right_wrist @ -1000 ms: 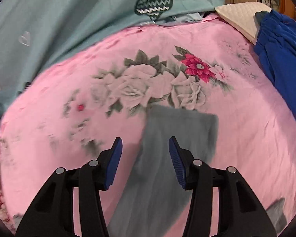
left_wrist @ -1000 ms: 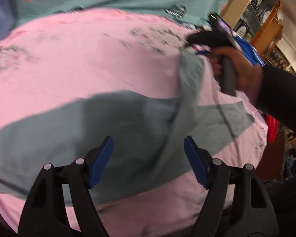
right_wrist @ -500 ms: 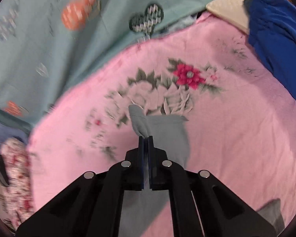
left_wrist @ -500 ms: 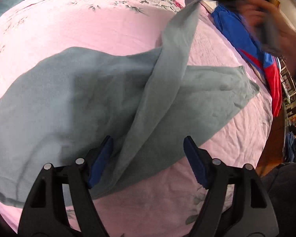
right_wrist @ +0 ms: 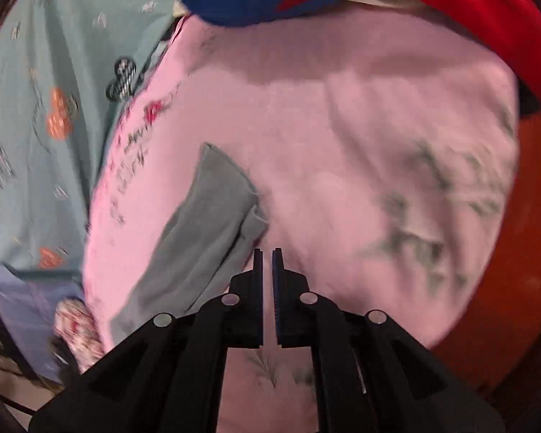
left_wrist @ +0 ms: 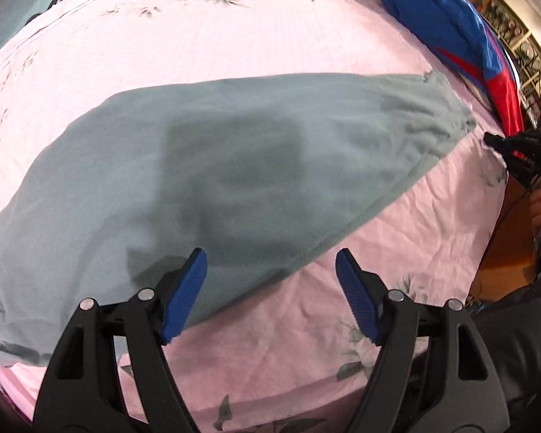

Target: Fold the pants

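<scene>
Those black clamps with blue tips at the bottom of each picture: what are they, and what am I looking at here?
They are hand-held grippers, one per hand, each carrying a camera that looks along its jaws. No robot is involved. The left gripper has its jaws wide open above grey-green pants lying flat on a pink floral bedsheet. The right gripper has its jaws nearly closed with nothing between them, beside the pants' end. A blue and red garment lies at the bed's far edge. Nothing is held.

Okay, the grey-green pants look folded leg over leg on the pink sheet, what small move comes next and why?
Probably lower the open left gripper onto the near edge of the grey-green fabric pants. They lie flat, one leg over the other, on the pink floral bedsheet, and the right gripper holds nothing, so the crosswise fold can start.
</scene>
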Available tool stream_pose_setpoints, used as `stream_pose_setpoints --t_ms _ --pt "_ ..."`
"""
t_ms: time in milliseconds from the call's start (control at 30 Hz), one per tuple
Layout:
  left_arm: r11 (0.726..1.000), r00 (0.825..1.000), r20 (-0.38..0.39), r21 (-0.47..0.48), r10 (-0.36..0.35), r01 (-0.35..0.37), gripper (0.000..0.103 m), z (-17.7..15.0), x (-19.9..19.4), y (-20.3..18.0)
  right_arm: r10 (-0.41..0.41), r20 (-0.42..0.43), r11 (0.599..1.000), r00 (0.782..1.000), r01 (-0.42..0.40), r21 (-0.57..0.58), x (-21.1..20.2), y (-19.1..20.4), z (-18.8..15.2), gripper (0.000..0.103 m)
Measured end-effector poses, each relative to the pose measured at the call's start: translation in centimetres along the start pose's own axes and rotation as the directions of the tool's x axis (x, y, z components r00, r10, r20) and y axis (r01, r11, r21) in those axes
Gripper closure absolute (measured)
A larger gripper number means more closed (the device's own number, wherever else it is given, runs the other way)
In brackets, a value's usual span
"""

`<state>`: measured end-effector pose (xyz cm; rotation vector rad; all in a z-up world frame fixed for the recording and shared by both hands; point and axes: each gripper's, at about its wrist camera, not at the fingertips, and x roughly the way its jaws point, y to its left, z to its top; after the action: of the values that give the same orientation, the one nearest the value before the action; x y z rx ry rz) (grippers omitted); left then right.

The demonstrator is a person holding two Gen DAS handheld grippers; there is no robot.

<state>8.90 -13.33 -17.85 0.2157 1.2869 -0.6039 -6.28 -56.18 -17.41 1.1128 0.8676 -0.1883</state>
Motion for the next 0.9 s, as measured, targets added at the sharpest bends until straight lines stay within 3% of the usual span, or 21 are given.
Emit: stream_pose_setpoints --t_ms 100,267,367,467,667,767,800,900 --pt "1.0 1.0 -0.019 0.012 0.013 -0.013 0.028 0.3 0.2 -0.8 -0.021 0.049 0.993 0.999 0.027 -0.117 -0.3 2.6 0.7 0.082" --pt "0.999 0.998 -0.046 0.022 0.045 -0.044 0.028 0.4 1.0 -1.8 -0.133 0.043 0.952 0.99 0.14 -0.271 3.6 6.0 2.4 0.082" --pt "0.998 0.997 -0.045 0.022 0.063 -0.062 0.028 0.2 1.0 -2.2 -0.194 0.007 0.936 0.981 0.187 -0.297 5.8 5.1 3.3 0.082" --pt "0.997 0.996 -0.036 0.01 0.078 -0.078 0.027 -0.1 0.7 -1.9 -0.209 0.0 0.923 0.978 0.197 -0.33 6.3 5.0 3.5 0.099" --pt "0.994 0.994 -0.051 -0.039 0.099 -0.101 0.027 -0.5 0.9 -0.9 -0.116 0.043 0.937 0.992 0.123 -0.327 1.5 5.4 3.1 0.1" --pt "0.993 0.993 -0.059 -0.051 0.099 -0.102 0.027 -0.9 1.2 -0.5 -0.201 -0.018 0.925 0.98 0.183 -0.333 3.1 3.5 2.4 0.099" --pt "0.993 0.993 -0.057 -0.048 0.103 -0.106 0.027 -0.9 1.2 -0.5 -0.237 -0.04 0.921 0.971 0.212 -0.327 3.9 2.9 2.2 0.094" --pt "0.991 0.99 -0.058 -0.025 0.131 -0.132 0.027 -0.9 0.8 -0.8 -0.229 -0.024 0.931 0.973 0.212 -0.297 3.0 3.0 2.4 0.093"
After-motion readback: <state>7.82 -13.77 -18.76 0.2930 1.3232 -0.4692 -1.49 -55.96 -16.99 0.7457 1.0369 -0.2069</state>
